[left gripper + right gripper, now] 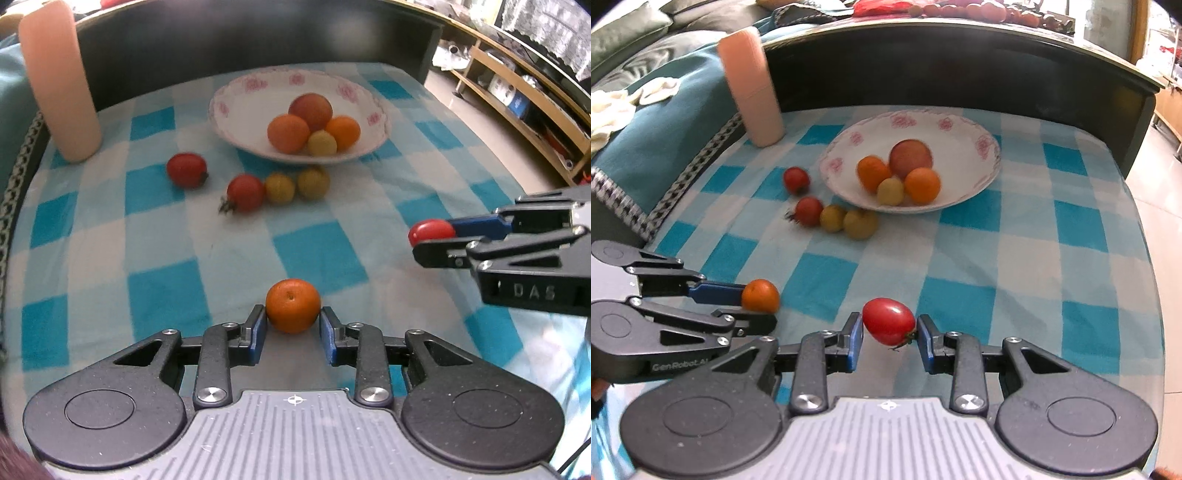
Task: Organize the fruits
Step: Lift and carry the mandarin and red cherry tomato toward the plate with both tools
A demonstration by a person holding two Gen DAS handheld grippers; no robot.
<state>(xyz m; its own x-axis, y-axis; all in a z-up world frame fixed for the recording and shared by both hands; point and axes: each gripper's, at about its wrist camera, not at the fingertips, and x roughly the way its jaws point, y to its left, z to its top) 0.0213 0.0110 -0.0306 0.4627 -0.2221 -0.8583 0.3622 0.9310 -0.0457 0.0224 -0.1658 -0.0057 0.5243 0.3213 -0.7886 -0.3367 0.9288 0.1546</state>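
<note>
**Two fruits in hand, both headed for the bowl**

I have a fruit in each tool. My left gripper [293, 320] is closed onto a small orange [293, 305], the blue pads [258, 326] pressing its two sides, so the jaws stand only as wide as the fruit. My right gripper [889, 330] is likewise closed on a red tomato [888, 320], held across its length with the stem end against the right pad. Both fruits sit out at the fingertips, which I judge leaves them free to drop cleanly when I let go.

The flowered bowl [236, 92] is my landmark. Both grippers are well short of it, on the near side, left and right flanking it. Inside the bowl lie two oranges, a larger reddish fruit and a small yellow one, piled toward its right half. Just in front of the bowl's near rim, on the checked cloth [166, 236], wait two yellow fruits [297, 183] and two more tomatoes [214, 181]. A pink cylinder [61, 81] stands left of the bowl, well apart.

The bowl's left half is bare, so that looks the safer place to release.
</note>
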